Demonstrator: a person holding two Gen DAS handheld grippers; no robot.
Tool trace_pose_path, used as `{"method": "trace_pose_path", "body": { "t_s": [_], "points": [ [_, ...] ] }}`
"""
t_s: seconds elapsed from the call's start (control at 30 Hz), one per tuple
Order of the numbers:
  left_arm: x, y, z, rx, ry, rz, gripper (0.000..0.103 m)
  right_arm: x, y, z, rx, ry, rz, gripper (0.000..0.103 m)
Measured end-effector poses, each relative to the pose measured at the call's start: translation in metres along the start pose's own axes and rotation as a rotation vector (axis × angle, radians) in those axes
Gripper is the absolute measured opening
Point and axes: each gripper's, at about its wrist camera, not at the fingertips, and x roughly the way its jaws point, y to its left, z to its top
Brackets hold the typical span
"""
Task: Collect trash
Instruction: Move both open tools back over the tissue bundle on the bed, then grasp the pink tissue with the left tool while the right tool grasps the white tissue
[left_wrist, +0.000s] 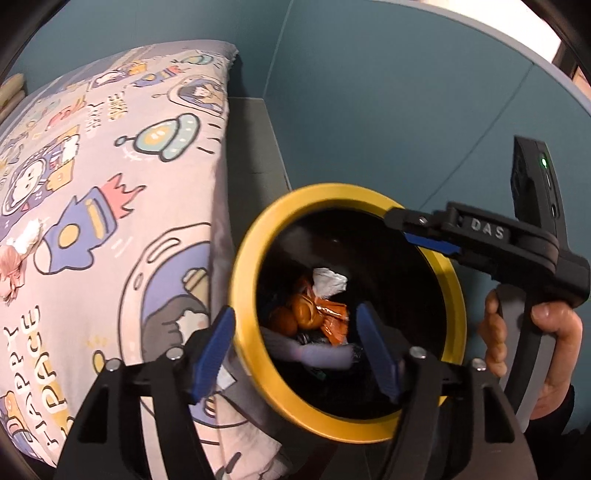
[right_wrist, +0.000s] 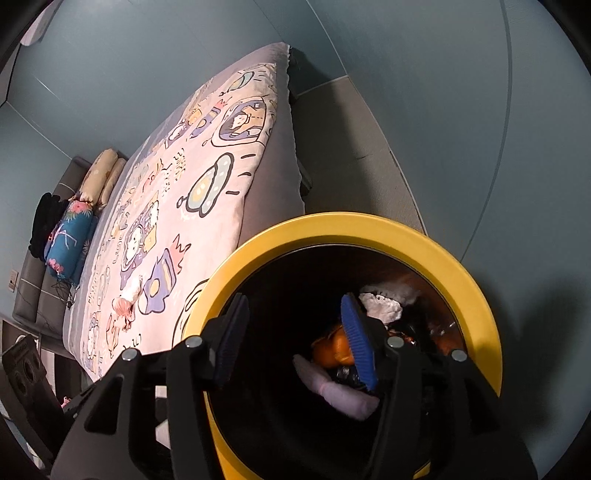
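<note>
Yellow-rimmed black bin (left_wrist: 448, 291) holds orange wrappers (left_wrist: 317, 314) and white tissue (left_wrist: 328, 282); both hand-held grippers gape empty.

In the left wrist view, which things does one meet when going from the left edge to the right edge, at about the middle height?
Crumpled pink and white tissue on the cartoon space bedsheet → yellow-rimmed trash bin holding an orange wrapper → right tool reaching over the bin's rim → the hand holding it.
</note>
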Motion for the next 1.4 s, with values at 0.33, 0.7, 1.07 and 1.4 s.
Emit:
{"method": "trace_pose_path", "body": {
  "t_s": [0.33,0.7,1.07,1.4],
  "points": [
    [-0.023,0.063,0.001,-0.128,-0.050,0.081,0.075,0.010,0.042,0.005,-0.097,0.018,0.053,0.060],
    [-0.055,0.170,0.002,-0.317,-0.115,0.203,0.076,0.053,0.138,0.009,-0.283,0.091,0.100,0.060],
    [-0.060,0.287,-0.006,-0.502,-0.119,0.334,0.076,0.133,0.246,0.013,-0.473,0.225,0.143,0.060],
    [-0.041,0.367,-0.013,-0.629,-0.102,0.376,0.076,0.229,0.341,0.008,-0.557,0.439,0.198,0.061]
  ]
}}
